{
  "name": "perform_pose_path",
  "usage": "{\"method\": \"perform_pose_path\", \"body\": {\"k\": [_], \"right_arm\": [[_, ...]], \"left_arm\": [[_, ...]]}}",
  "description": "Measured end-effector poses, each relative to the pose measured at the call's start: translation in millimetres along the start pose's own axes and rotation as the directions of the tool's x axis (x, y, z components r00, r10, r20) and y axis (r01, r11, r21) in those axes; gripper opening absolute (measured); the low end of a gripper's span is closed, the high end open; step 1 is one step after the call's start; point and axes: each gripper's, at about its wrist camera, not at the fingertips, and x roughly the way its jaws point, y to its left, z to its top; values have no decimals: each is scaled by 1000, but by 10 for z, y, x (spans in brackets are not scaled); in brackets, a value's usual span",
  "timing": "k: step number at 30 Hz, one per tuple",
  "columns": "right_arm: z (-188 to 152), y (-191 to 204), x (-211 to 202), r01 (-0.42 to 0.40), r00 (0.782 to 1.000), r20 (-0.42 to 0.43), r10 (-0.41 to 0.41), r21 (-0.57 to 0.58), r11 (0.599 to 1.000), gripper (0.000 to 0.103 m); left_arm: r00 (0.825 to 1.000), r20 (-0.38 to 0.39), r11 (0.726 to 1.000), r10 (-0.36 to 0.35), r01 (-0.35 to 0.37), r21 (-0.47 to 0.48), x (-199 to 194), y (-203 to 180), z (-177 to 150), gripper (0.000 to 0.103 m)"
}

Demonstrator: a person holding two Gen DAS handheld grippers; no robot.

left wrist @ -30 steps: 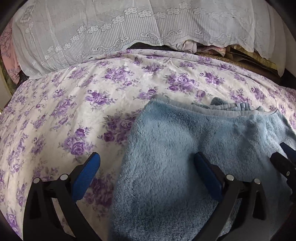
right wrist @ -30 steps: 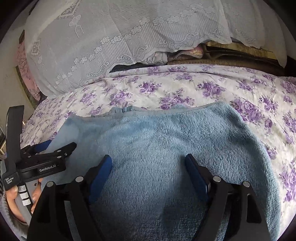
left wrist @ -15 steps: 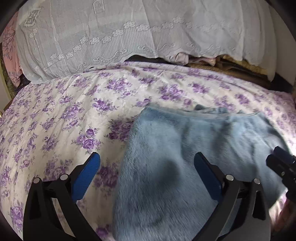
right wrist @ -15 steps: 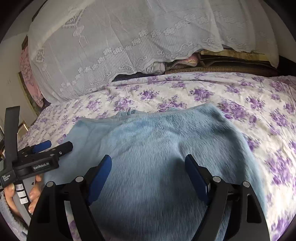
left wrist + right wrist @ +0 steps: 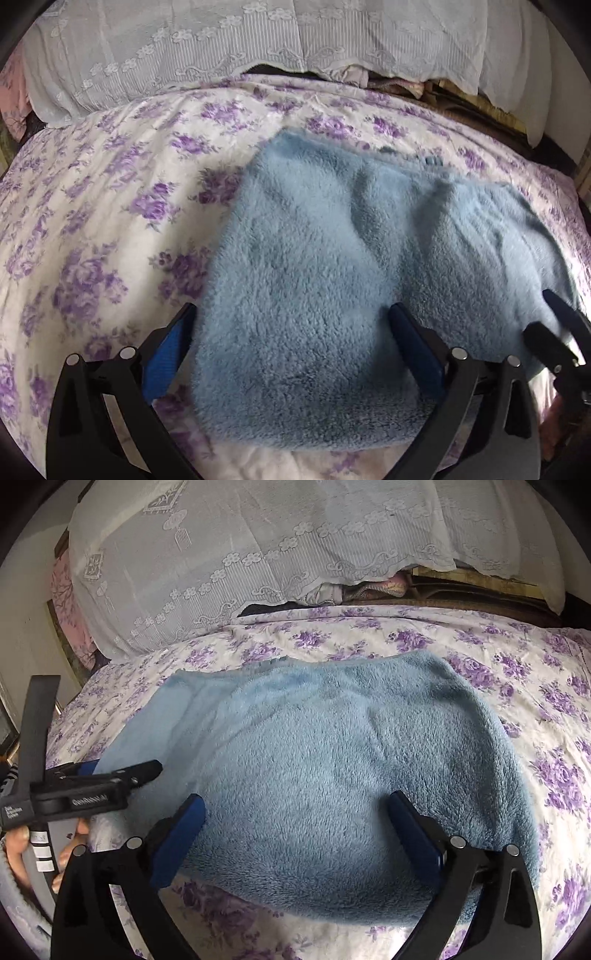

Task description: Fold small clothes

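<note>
You are working over a bed covered by a white sheet printed with purple roses, which fills most of both wrist views. Along the top of each frame a white lace cloth hangs down to the mattress, and under its hem at upper right you can glimpse bunched pinkish fabric and dark wooden boards. At the far left edge of the right wrist view a strip of pale wall shows, with pink patterned cloth beside it.

Nothing lies on top of the garment. The fluffy light-blue garment lies spread on the sheet, its far edge toward the lace cloth and its near edge rolled thick at the bottom of the frame.

Your left gripper is spread wide, its blue pads straddling the garment's left portion, the left pad just off the fabric's edge over the sheet. Your right gripper is equally wide, both pads over the near edge of the garment, closed on nothing. In the right wrist view your left gripper appears at lower left, beside the garment's left side.
</note>
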Motion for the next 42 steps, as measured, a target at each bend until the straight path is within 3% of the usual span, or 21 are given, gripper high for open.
{"method": "perform_pose_path", "body": {"k": [6,8,12,15,17,18,20,24,28,32,34,36,38,42], "right_arm": [[-155,-297,-361,-127,987,113,112,139,982,99],[-173,-431,-330,-189,979,117,168,202,961,100],[-181,-470,-280,-206,977,112,184,228,952,100],[-175,-452,-277,-197,978,106,178,221,955,100],[-169,-450,-274,-203,977,106,183,221,954,100],[-166,-438,-268,-201,978,102,183,217,955,100],[-168,-429,-266,-193,980,97,176,213,958,100],[-167,-430,-264,-193,980,98,175,216,957,100],[-167,-428,-261,-189,980,96,172,214,958,100],[-165,-418,-258,-185,981,94,168,210,960,100],[-164,-418,-256,-183,982,94,167,209,961,100],[-166,-416,-258,-184,981,94,167,211,960,100],[-168,-409,-258,-183,982,94,166,212,960,100],[-166,-409,-255,-182,982,93,165,211,960,100]], "left_arm": [[994,90,997,-63,58,59,-376,-150,197,99],[991,90,993,-96,89,77,-387,-283,343,99],[981,45,975,-188,181,127,-169,-607,579,99],[992,-12,984,-125,126,124,208,-701,691,99],[995,-86,996,-53,59,72,579,-562,733,99],[990,-109,996,-84,88,31,672,-459,729,99],[990,-91,994,-106,107,7,600,-380,748,99],[999,-32,998,-20,22,51,253,-368,705,99],[997,2,994,-78,77,75,-47,-328,584,99],[996,-86,992,-4,15,126,266,-346,319,99],[1000,-23,989,12,-9,151,256,-367,212,99],[999,-12,986,52,-49,162,187,-413,198,99],[999,-21,990,38,-35,134,54,-408,218,98],[996,-8,994,-94,95,61,-280,-292,121,98]]}}
